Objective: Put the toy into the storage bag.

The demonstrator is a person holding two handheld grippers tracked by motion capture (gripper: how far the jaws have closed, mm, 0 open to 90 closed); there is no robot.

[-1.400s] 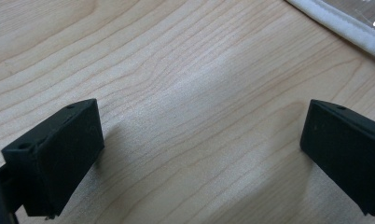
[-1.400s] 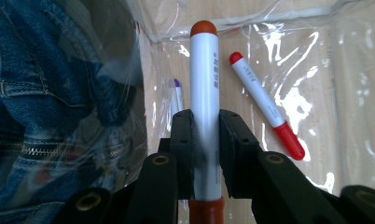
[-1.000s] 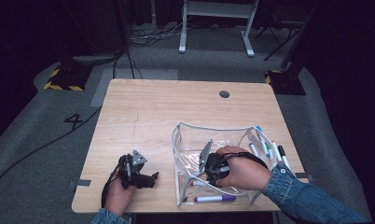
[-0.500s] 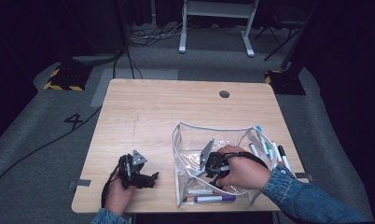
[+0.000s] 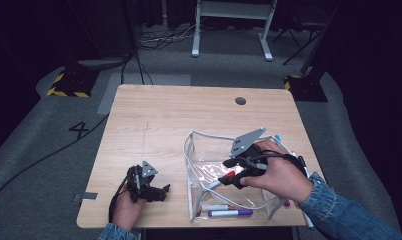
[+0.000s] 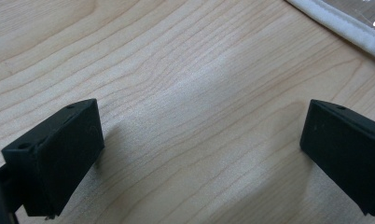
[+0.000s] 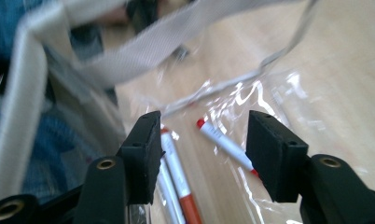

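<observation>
The right claw [image 5: 228, 176] hung over the mouth of the clear pouch [image 5: 204, 150], jaws parted and nothing between them. They had just been opening, and a red-capped marker [image 7: 225, 144] lay loose on the pouch floor below, with an orange marker [image 7: 181, 186] beside it. Looked like a drop, cleanly done.

The pouch sat on the near right part of the counter [image 5: 164, 125], mouth up and gaping, its white piping holding the rim in a soft, wobbly outline. Thin clear plastic like that should be light, floppy and slick, so a nudge would likely shove it across the wood. The piped rim was the sensible place to pinch it. The markers were another story: stiff, light, smooth barrels that would roll, so best taken across the middle of the barrel.

A purple marker [image 5: 230, 213] lay at the pouch's near edge (through the plastic, inside or just outside was hard to call), and more markers [image 5: 301, 162] waited beyond the right hand [image 5: 279, 175].

The left claw [image 5: 161, 191] rested low over the bare counter near the front left, jaws wide apart and empty.

Against the picture a second earlier, the right claw had lifted higher out of the pouch, while the left had not budged.
</observation>
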